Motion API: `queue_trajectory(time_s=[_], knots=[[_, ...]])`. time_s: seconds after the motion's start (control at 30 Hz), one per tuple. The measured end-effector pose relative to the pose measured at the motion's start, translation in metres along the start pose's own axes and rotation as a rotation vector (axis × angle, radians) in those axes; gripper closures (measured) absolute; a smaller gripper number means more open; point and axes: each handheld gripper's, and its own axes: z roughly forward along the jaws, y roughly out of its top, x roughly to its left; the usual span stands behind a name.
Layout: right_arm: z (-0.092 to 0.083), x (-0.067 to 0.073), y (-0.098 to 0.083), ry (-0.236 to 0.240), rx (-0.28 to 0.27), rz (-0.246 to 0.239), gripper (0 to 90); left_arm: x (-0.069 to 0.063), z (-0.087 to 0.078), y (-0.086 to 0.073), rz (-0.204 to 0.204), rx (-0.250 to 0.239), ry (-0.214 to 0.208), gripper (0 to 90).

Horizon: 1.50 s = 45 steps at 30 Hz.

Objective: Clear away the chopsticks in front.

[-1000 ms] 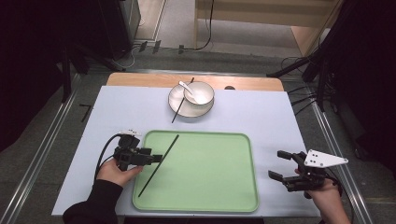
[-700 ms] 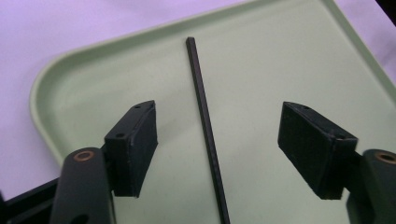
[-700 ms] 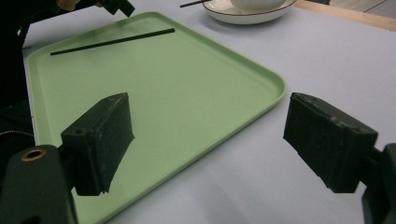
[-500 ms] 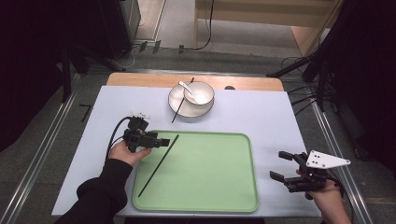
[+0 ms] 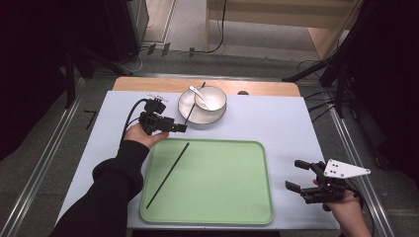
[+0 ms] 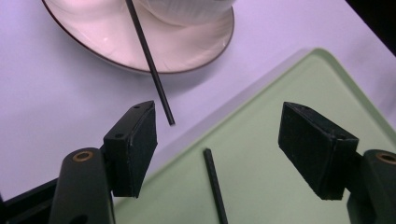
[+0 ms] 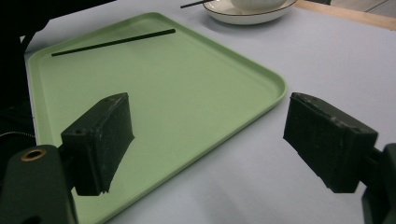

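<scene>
The left claw [image 5: 182, 128] hovers with jaws wide apart, gripping nothing, just beside the plate [image 5: 186, 103], near the chopstick [image 5: 189, 110] leaning on it. 1 chopstick [image 5: 168, 174] lies in the green tray [image 5: 257, 197]. The right claw [image 5: 297, 175], also apart, rests on the bench [image 5: 291, 123]. No writing is readable.

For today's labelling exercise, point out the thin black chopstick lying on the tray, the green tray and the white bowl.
thin black chopstick [image 5: 168, 175], high view, mid-shaft
green tray [image 5: 232, 197], high view, bare floor
white bowl [image 5: 213, 98], high view, inner wall

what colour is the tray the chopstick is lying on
Light green; the tray shows best in the high view, with the black chopstick on it.
</scene>
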Motion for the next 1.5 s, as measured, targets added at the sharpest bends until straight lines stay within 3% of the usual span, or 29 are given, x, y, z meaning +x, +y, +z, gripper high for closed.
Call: queue_trajectory(time_s=[0.27,0.37,0.47,0.6,0.87,1.0,1.1,1.2,1.27,1.33,1.5], knots=[[-0.001,0.000,0.000,0.001,-0.001,0.000,16.3,0.006,0.020,0.025,0.018,0.028,0.036,30.0],[-0.001,0.000,-0.001,0.002,-0.002,0.001,16.4,0.009,0.023,0.033,-0.006,0.019,0.010,30.8],[-0.001,-0.001,-0.001,0.001,-0.007,0.008,16.4,0.011,0.030,0.041,0.023,0.032,0.049,32.3],[-0.001,0.000,-0.001,0.002,-0.001,0.001,16.4,0.019,0.043,0.049,0.008,0.048,0.077,34.1],[-0.001,0.000,-0.001,0.002,0.006,-0.006,16.3,0.034,0.064,0.052,-0.015,0.047,0.125,48.8],[-0.001,-0.001,-0.001,0.002,0.001,-0.002,16.3,0.036,0.072,0.053,-0.036,0.067,0.123,54.2],[-0.001,-0.001,-0.001,0.002,0.001,-0.009,16.3,0.032,0.079,0.053,-0.033,0.078,0.159,64.6],[-0.001,-0.001,-0.001,0.002,-0.001,-0.010,16.3,0.032,0.087,0.052,-0.061,0.096,0.165,68.4],[-0.001,-0.001,-0.001,0.003,0.002,-0.009,16.3,0.035,0.090,0.051,-0.114,0.099,0.150,76.0],[-0.001,-0.001,-0.001,0.004,0.000,-0.008,16.3,0.036,0.092,0.051,-0.156,0.103,0.142,78.2],[-0.001,-0.001,-0.001,0.004,0.000,-0.005,16.3,0.039,0.091,0.051,-0.196,0.087,0.158,84.9]])
